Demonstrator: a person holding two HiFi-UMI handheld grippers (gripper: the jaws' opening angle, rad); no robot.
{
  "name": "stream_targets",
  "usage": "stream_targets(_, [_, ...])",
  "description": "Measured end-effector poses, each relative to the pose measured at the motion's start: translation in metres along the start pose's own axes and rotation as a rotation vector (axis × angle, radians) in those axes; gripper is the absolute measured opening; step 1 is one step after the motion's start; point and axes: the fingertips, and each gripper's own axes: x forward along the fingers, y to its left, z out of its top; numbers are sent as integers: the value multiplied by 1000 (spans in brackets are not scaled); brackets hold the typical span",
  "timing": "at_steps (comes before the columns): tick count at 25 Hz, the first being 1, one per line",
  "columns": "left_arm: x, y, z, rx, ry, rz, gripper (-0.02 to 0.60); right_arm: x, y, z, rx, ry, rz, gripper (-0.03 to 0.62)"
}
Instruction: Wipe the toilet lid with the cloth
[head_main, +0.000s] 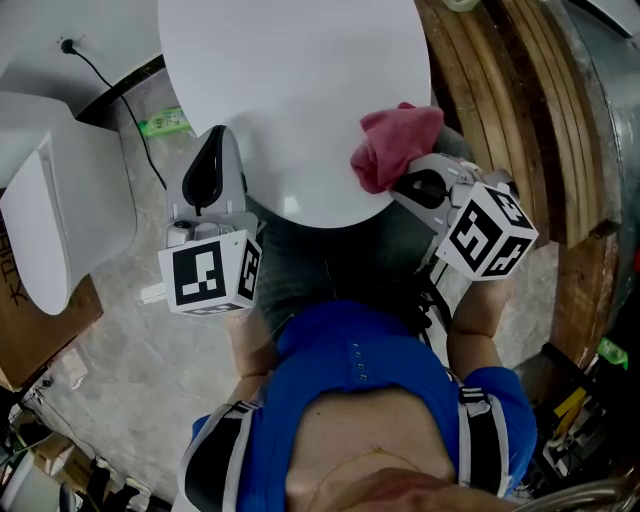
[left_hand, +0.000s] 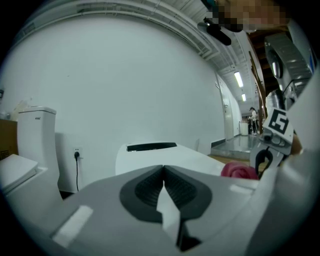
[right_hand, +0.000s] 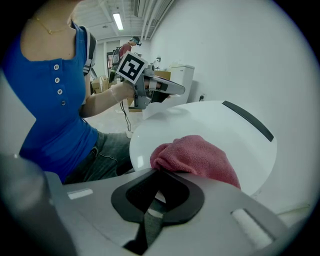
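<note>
Cloth (head_main: 395, 145), red, bunched up, sits on the toilet lid (head_main: 290, 90) at about 4 o'clock, right at the front rim, part of it hanging past the edge. Right gripper (head_main: 415, 185) comes in from 5 o'clock, jaws clamped on the cloth's near edge; the right gripper view shows fabric pinched between the pads. Lid is down, white, bare elsewhere. Left gripper (head_main: 212, 150) sits at 8 o'clock on the rim, jaws together with nothing between them; can't tell if it touches the lid. Person in blue top (head_main: 360, 370) stands at 6 o'clock. Second toilet (head_main: 50, 200) out at 9 o'clock, black cord (head_main: 110, 80) between the two toilets. Wooden planks (head_main: 500, 110) at 3 o'clock.
</note>
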Motion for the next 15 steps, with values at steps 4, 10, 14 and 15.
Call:
stream_targets(4, [-2, -1, 0, -5, -4, -3, 2, 3, 9, 6, -11, -2, 28, 11])
stream_targets(10, [-4, 4, -1, -12, -9, 2, 2, 9, 20, 15, -20, -10, 62, 11])
stream_targets(14, [-8, 10, 0, -14, -14, 12, 2, 11, 24, 20, -26, -13, 79, 11])
stream_targets(15, [-9, 11, 0, -14, -14, 15, 2, 11, 26, 21, -29, -13, 83, 11])
